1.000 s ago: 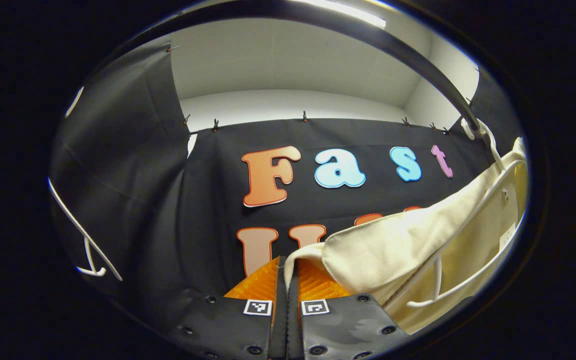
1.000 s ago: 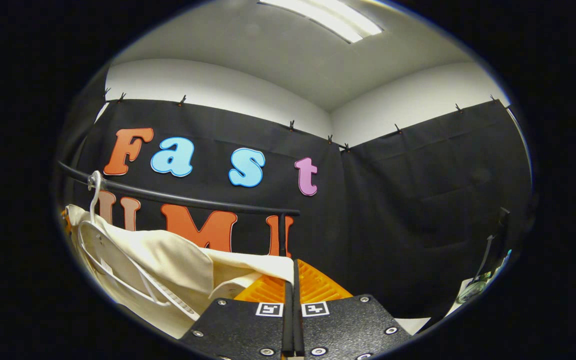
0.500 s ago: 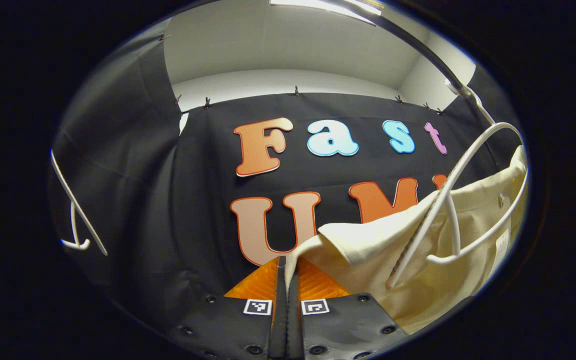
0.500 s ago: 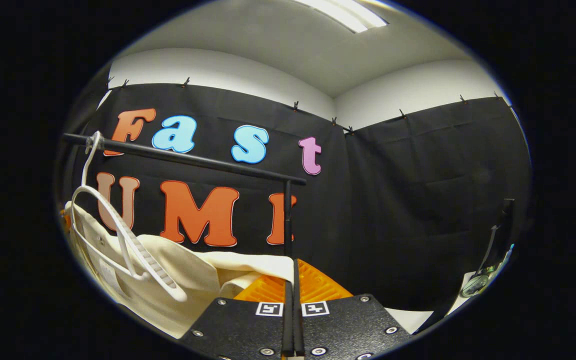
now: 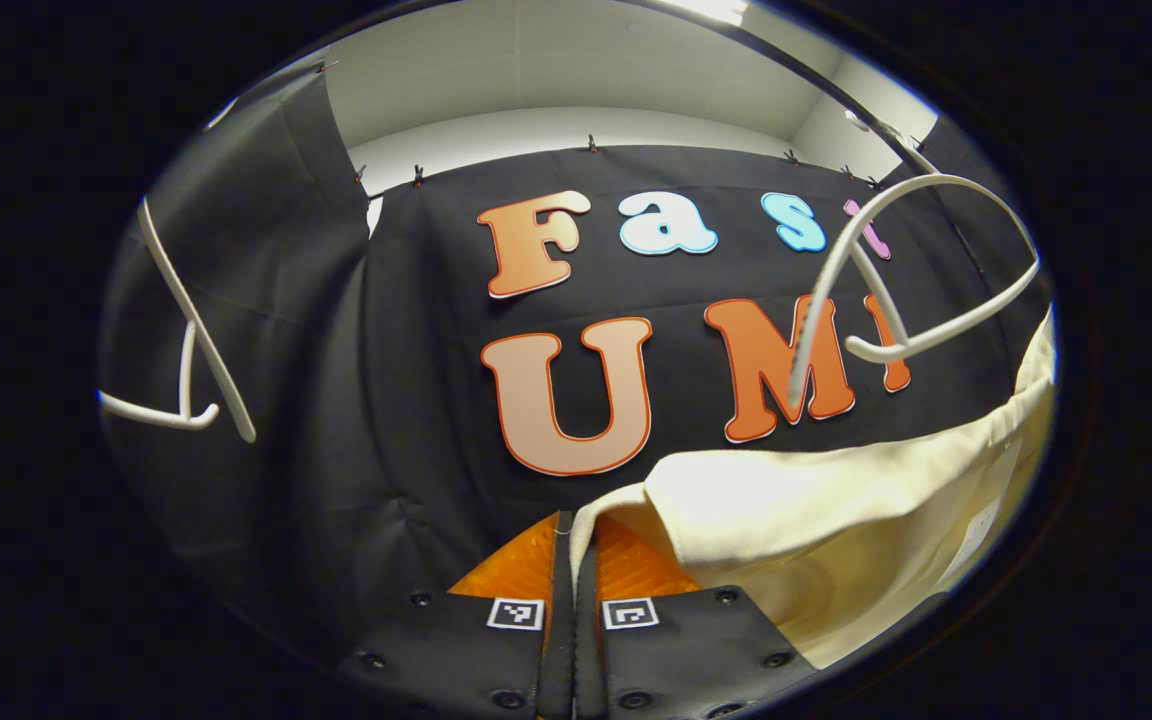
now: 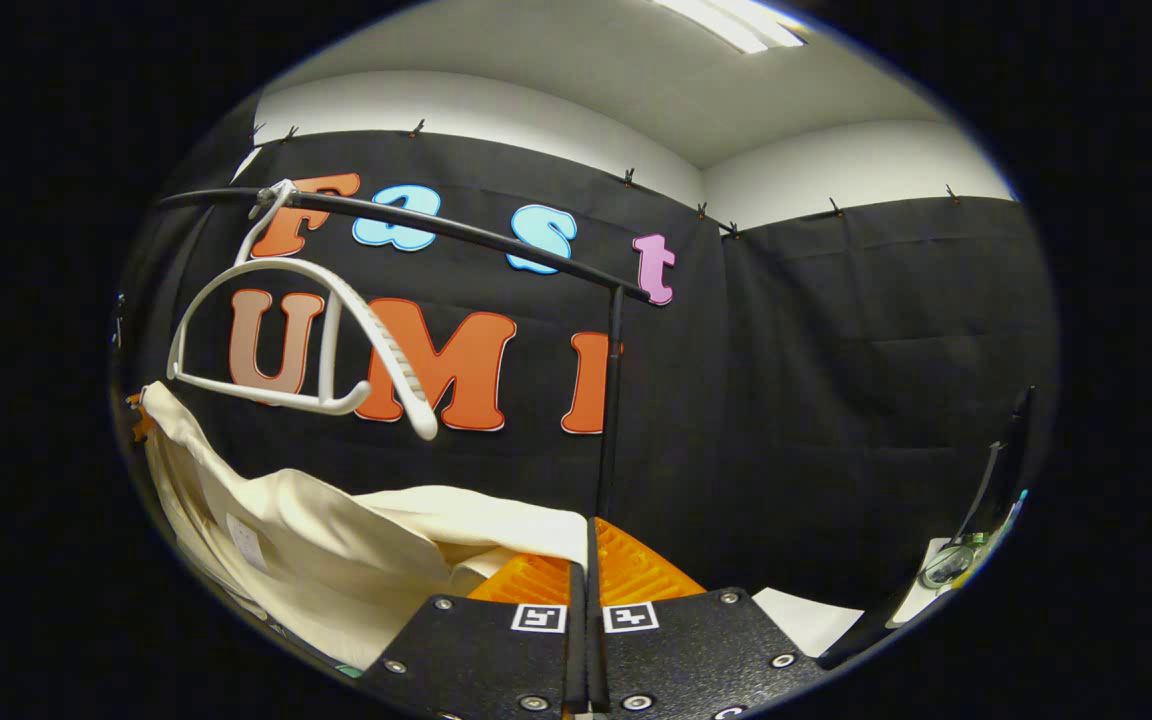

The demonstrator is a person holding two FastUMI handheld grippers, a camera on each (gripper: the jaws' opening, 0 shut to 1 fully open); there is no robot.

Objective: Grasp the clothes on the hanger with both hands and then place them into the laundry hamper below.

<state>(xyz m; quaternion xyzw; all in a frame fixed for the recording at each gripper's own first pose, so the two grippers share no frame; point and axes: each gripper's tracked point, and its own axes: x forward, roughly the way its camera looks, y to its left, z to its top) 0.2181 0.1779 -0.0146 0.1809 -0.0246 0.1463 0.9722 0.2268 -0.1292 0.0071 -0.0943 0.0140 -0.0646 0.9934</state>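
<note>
With the cream garment [image 5: 836, 510] stretched between them and hanging clear below the bare white hanger [image 6: 296, 335] on the black rail [image 6: 456, 232], the left gripper [image 5: 573, 540] and the right gripper [image 6: 586, 545] each clamp one edge of it, fingers closed.

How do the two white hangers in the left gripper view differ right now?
The near hanger, on the right, sits just above the cream shirt held below it; the far hanger, on the left, has no garment near it. The near hanger looks larger, the far one smaller. Both are white and bare.
</note>
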